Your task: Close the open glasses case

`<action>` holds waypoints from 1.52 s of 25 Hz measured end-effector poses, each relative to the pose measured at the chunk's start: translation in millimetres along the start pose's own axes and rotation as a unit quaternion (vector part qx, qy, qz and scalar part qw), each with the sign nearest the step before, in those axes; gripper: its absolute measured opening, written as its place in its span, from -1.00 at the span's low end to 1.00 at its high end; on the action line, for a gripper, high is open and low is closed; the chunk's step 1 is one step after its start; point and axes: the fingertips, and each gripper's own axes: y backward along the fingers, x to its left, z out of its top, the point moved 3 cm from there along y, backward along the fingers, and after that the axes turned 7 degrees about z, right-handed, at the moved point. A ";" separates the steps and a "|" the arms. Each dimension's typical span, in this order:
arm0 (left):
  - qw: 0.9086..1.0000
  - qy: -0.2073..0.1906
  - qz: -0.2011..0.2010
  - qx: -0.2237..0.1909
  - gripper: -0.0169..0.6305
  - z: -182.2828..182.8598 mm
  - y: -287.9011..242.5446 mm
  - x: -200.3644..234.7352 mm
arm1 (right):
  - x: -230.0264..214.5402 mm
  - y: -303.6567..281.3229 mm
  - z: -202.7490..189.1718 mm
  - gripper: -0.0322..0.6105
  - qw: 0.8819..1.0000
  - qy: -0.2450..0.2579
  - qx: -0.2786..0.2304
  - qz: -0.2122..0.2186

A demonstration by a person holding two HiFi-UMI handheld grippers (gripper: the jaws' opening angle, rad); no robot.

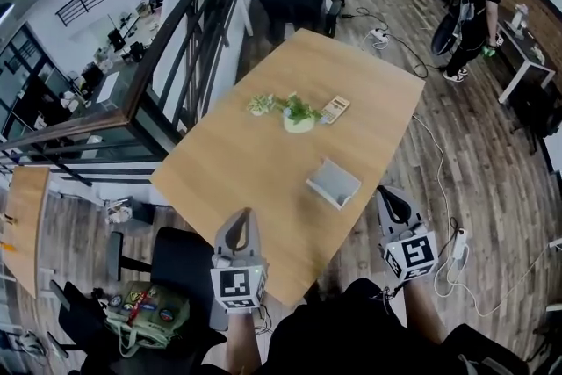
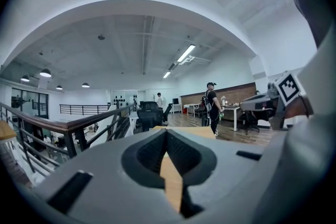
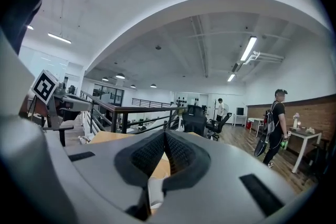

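On the wooden table [image 1: 263, 162], near its right edge and nearer the person than the small plant [image 1: 299, 112], lies the glasses case [image 1: 334, 183] — open, pale grey, boxy, its light inside showing. The left gripper [image 1: 241, 215] points forward and roughly level, its tip over the table's near edge, well apart from the case; its jaws are together with nothing between them. The right gripper [image 1: 389, 191] hangs just off the table's right edge, near the case but not touching it — jaws likewise closed and empty.
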 end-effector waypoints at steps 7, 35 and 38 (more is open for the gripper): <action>1.000 -0.008 0.018 0.020 -0.95 7.5 -16.8 -16.4 | -26.7 -24.0 -2.0 -0.85 0.999 -0.016 -0.007 0.027; 0.994 -0.003 0.102 0.038 -0.95 12.9 -24.9 -11.4 | -57.6 -104.2 -105.3 -0.42 0.985 -0.040 0.081 0.148; 0.992 -0.003 0.115 0.043 -0.95 11.9 -15.7 -4.6 | -58.0 -122.8 -161.1 -0.33 0.974 -0.043 0.144 0.168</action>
